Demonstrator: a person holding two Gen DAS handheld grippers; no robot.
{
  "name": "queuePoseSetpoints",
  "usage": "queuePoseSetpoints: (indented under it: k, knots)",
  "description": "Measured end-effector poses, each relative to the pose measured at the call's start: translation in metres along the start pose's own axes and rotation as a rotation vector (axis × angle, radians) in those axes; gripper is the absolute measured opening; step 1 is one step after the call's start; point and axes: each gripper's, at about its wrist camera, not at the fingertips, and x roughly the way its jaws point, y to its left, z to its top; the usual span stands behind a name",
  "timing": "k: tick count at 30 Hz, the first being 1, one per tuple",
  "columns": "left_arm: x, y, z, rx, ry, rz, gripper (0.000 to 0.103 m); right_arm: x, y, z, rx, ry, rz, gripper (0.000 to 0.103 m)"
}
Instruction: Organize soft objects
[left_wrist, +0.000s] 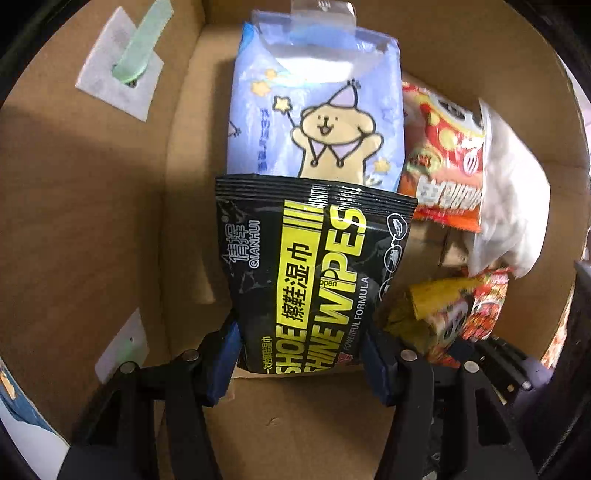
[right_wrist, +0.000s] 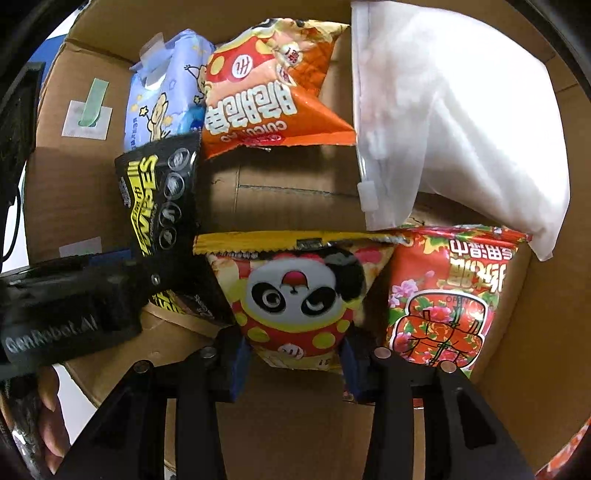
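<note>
Both grippers are inside a cardboard box (left_wrist: 92, 221). My left gripper (left_wrist: 301, 354) is shut on a black and yellow shoe wipes pack (left_wrist: 306, 273), held over the box floor; the pack also shows in the right wrist view (right_wrist: 159, 195). My right gripper (right_wrist: 295, 363) is shut on a yellow panda snack bag (right_wrist: 299, 295). A blue cartoon wipes pack (left_wrist: 317, 110) lies beyond the black pack. An orange snack bag (right_wrist: 266, 96), a red floral pack (right_wrist: 443, 295) and a white soft pouch (right_wrist: 454, 122) also lie in the box.
The box walls (right_wrist: 517, 332) close in on all sides. A white label with green tape (left_wrist: 125, 66) is stuck on the left wall. The left gripper's black body (right_wrist: 62, 310) reaches in at the left of the right wrist view. Bare cardboard floor (right_wrist: 288, 195) shows mid-box.
</note>
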Motion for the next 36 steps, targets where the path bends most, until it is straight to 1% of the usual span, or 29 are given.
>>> queuePoseSetpoints:
  k: [2, 7, 11, 14, 15, 17, 20, 21, 23, 25, 27, 28, 29, 30, 32, 34, 35, 36]
  knots:
    - [0.006, 0.003, -0.001, 0.018, 0.014, 0.011, 0.057, 0.001, 0.003, 0.0, -0.005, 0.003, -0.007, 0.046]
    - [0.007, 0.005, -0.003, 0.029, 0.031, 0.014, 0.058, -0.006, 0.008, -0.007, -0.01, -0.004, -0.018, 0.064]
    - [0.007, -0.001, -0.002, 0.024, 0.042, 0.018, 0.059, -0.016, 0.007, -0.011, -0.018, -0.015, -0.033, 0.065]
    - [0.0, -0.004, -0.007, 0.028, 0.044, 0.018, 0.059, -0.027, 0.005, -0.014, -0.018, -0.033, -0.037, 0.066]
    - [-0.002, -0.012, -0.012, 0.029, 0.038, 0.02, 0.059, -0.031, 0.005, -0.016, -0.017, -0.039, -0.039, 0.066]
    - [-0.011, -0.013, -0.017, 0.036, 0.02, 0.02, 0.059, -0.04, 0.002, -0.02, -0.02, -0.055, -0.048, 0.066]
    - [-0.03, -0.022, -0.027, 0.055, -0.026, 0.028, 0.059, -0.055, 0.0, -0.029, -0.026, -0.089, -0.068, 0.066]
    - [-0.037, -0.024, -0.031, 0.062, -0.049, 0.037, 0.065, -0.06, -0.001, -0.032, -0.024, -0.102, -0.073, 0.066]
    - [-0.05, -0.031, -0.041, 0.08, -0.098, 0.053, 0.072, -0.072, 0.0, -0.041, -0.017, -0.127, -0.095, 0.066]
    - [-0.062, -0.035, -0.052, 0.09, -0.153, 0.074, 0.073, -0.08, -0.005, -0.049, -0.016, -0.156, -0.114, 0.066]
    - [-0.075, -0.039, -0.063, 0.095, -0.207, 0.084, 0.077, -0.092, -0.005, -0.059, -0.003, -0.186, -0.168, 0.067]
    - [-0.08, -0.041, -0.069, 0.097, -0.23, 0.091, 0.078, -0.098, -0.005, -0.064, 0.007, -0.211, -0.196, 0.07]
    - [-0.083, -0.042, -0.074, 0.098, -0.249, 0.096, 0.081, -0.101, -0.007, -0.067, 0.016, -0.227, -0.213, 0.072]
    - [-0.086, -0.042, -0.077, 0.099, -0.268, 0.102, 0.085, -0.105, -0.008, -0.071, 0.029, -0.244, -0.222, 0.076]
    - [-0.09, -0.039, -0.083, 0.1, -0.296, 0.107, 0.093, -0.114, -0.01, -0.077, 0.048, -0.262, -0.215, 0.077]
    - [-0.093, -0.041, -0.09, 0.097, -0.32, 0.109, 0.096, -0.119, -0.01, -0.081, 0.057, -0.273, -0.218, 0.078]
    - [-0.094, -0.039, -0.092, 0.098, -0.327, 0.111, 0.102, -0.121, -0.01, -0.083, 0.061, -0.279, -0.217, 0.08]
    - [-0.094, -0.041, -0.094, 0.105, -0.336, 0.114, 0.103, -0.123, -0.011, -0.086, 0.067, -0.287, -0.211, 0.085]
